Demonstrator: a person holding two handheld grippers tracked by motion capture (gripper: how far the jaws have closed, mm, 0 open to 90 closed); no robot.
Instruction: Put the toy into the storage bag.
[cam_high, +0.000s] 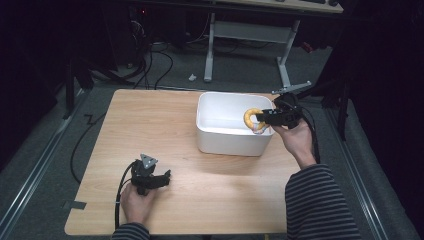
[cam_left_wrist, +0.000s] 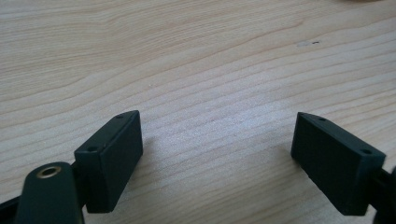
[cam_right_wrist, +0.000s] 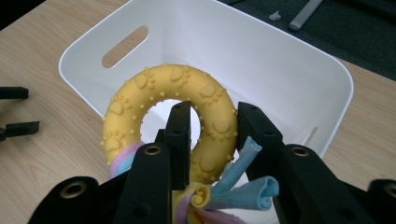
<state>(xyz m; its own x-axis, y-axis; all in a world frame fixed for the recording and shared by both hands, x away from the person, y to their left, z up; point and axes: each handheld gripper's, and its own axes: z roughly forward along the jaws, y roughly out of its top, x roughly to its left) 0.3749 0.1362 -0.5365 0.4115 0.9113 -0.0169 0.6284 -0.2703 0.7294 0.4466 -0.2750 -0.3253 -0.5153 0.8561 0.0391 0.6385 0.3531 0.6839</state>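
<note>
One yellow ring toy (cam_right_wrist: 170, 93) is hanging over the white bin (cam_right_wrist: 299, 60), right gripper (cam_right_wrist: 212, 126) jaws clamping its rubbery, likely light band; left gripper (cam_left_wrist: 215, 154) is gaping near the counter's (cam_high: 150, 125) front-left corner.

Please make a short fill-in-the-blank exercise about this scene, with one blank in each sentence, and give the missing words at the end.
1. The right hand-held gripper is shut on a yellow ______ with paw prints.
2. It holds that toy above the white ______.
3. The left hand-held gripper has its jaws ______ over the wooden table.
4. Strips of ______ and blue cloth hang from the toy.

Missing words: ring; bin; open; pink
</note>
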